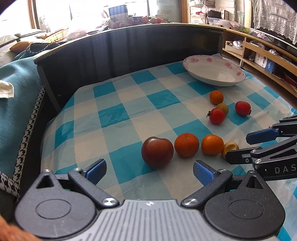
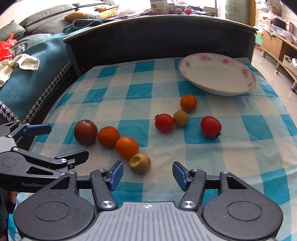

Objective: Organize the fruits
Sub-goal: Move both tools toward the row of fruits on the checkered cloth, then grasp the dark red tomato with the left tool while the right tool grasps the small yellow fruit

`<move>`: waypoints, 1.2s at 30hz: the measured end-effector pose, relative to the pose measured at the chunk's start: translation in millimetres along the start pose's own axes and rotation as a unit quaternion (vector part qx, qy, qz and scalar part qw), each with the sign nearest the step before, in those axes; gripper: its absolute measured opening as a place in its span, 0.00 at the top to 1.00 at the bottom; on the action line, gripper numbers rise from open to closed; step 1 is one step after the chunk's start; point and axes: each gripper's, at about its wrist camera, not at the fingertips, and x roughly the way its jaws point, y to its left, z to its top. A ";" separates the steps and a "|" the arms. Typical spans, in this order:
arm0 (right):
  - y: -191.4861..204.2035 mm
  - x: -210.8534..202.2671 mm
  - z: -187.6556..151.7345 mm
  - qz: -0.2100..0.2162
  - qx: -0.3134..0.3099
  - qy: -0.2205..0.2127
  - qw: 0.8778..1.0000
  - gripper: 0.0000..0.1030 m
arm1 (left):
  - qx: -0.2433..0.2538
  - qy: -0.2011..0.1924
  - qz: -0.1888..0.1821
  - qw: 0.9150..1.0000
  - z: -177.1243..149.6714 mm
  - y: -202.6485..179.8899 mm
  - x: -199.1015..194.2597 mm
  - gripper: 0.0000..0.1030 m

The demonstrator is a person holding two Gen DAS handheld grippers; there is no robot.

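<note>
I see a glossy ceramic plate (image 2: pixel 217 74) with pink flowers, a matt checked tablecloth (image 2: pixel 141 90), and a smooth-skinned dark tomato (image 1: pixel 157 152).

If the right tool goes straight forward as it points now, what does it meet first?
Probably the yellow-brown fruit, lying just ahead of the open right tool, slightly left of its centre line. Depth is unclear, so the left finger may only brush it; beyond lies bare tablecloth.

Bright daylight floods from blown-out rear windows (image 1: pixel 89 13); sharp focus, strong fisheye bending and dark corners.
</note>
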 end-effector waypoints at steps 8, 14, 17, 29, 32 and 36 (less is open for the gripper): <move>2.1 13.3 3.8 0.026 -0.021 0.019 0.999 0.65 | 0.039 -0.009 -0.019 0.999 4.2 -1.8 8.2 0.01; 0.0 14.1 3.3 0.032 -0.026 0.020 0.999 0.67 | 0.064 -0.005 -0.037 0.997 7.1 -6.5 17.6 0.11; -1.1 13.1 3.4 0.030 -0.027 0.019 0.999 0.72 | 0.062 0.002 -0.051 0.997 10.4 -4.5 23.1 0.22; -0.2 14.9 4.3 0.027 -0.035 0.008 0.999 0.77 | 0.048 0.010 -0.066 0.997 11.9 -4.3 27.5 0.29; -0.2 15.8 4.9 0.026 -0.037 0.007 0.999 0.77 | 0.047 0.014 -0.061 0.997 10.7 -4.1 27.4 0.31; 0.6 17.1 5.2 0.022 -0.043 0.008 0.999 0.77 | 0.037 0.016 -0.056 0.998 11.9 -3.3 25.3 0.38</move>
